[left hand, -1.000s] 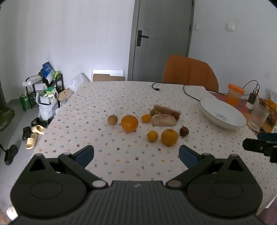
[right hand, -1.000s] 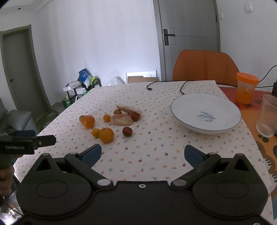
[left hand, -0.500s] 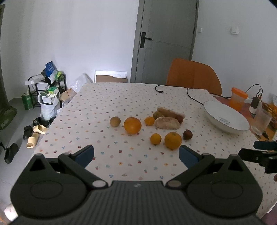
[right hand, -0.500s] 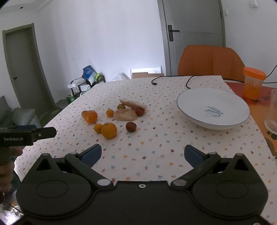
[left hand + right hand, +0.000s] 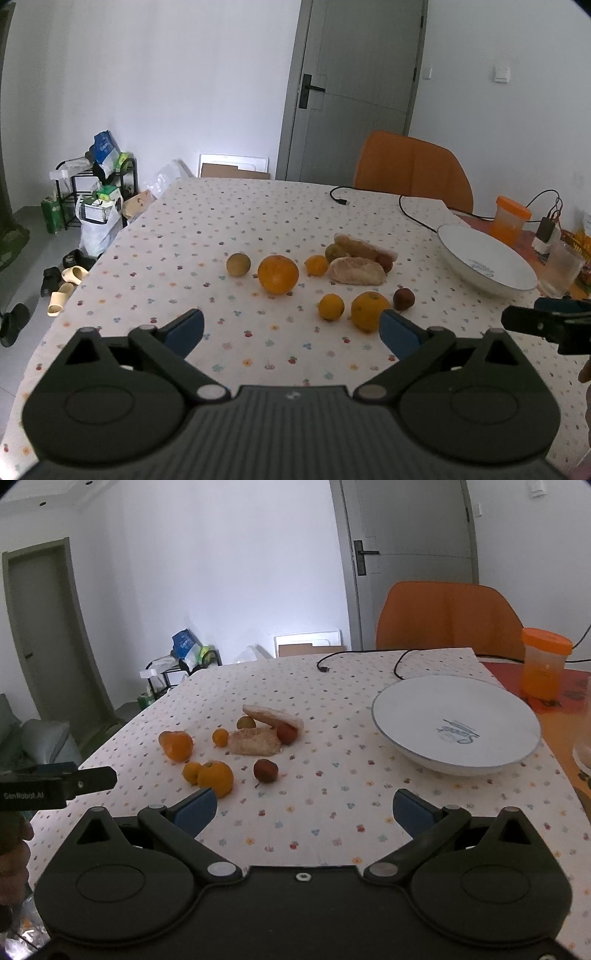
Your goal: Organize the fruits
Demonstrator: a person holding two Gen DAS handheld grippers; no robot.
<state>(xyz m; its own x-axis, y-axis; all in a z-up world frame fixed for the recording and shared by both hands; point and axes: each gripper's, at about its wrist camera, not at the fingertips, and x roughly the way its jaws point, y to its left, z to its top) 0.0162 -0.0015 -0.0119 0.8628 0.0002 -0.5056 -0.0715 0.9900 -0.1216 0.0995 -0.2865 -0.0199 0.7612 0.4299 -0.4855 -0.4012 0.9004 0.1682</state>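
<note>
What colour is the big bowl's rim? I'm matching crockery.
The bowl is white with a thin blue-grey rim line, clearest in the right wrist view.

Dim, soft daylight; fisheye-curved edges

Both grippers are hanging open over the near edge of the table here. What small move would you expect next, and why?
Probably the right gripper eases forward toward the dark red fruit. Its jaws are open and empty, that fruit lies loose on the table nearest the white bowl, and the bowl holds nothing yet. The left gripper is open too.
</note>
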